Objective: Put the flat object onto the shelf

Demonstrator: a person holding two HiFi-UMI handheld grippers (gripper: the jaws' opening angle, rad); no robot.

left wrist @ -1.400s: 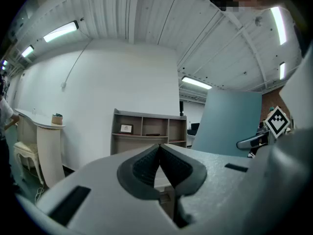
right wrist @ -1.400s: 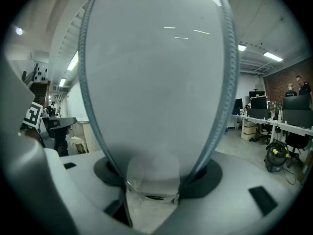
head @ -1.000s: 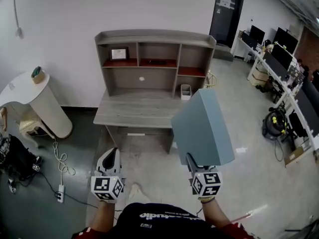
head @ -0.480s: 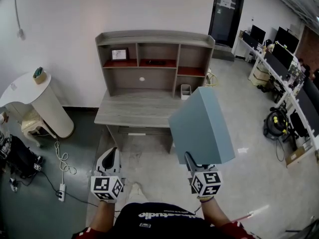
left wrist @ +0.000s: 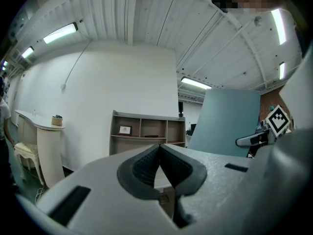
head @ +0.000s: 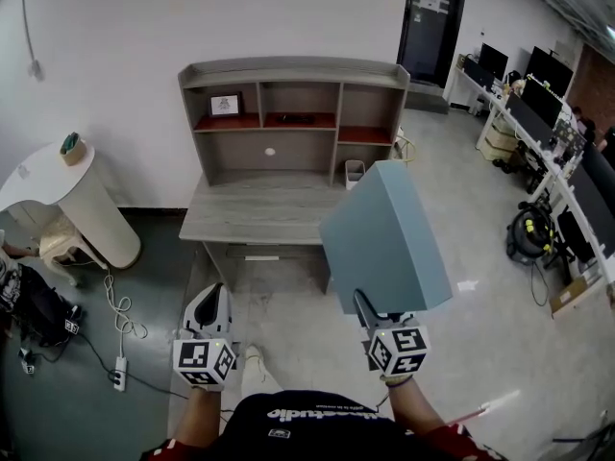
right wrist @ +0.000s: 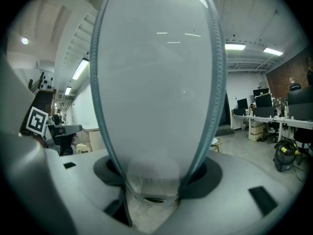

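A large flat blue-grey panel (head: pixel 384 238) stands upright over the floor in front of me, with my right gripper (head: pixel 363 305) shut on its lower edge. In the right gripper view the flat panel (right wrist: pixel 156 82) fills the middle and the right gripper (right wrist: pixel 155 182) clamps its pale edge. My left gripper (head: pixel 213 301) hangs beside it at the left, shut and empty; its left gripper (left wrist: pixel 159 148) jaws meet with nothing between them. The grey shelf unit (head: pixel 288 113) with open compartments sits on a desk (head: pixel 259 209) against the white wall, well ahead of both grippers.
A small framed picture (head: pixel 226 104) stands in the shelf's left compartment. A white bin (head: pixel 355 175) sits at the desk's right end. At the left are a white round table (head: pixel 67 190) and floor cables (head: pixel 117 334). Office desks with monitors (head: pixel 548 113) line the right.
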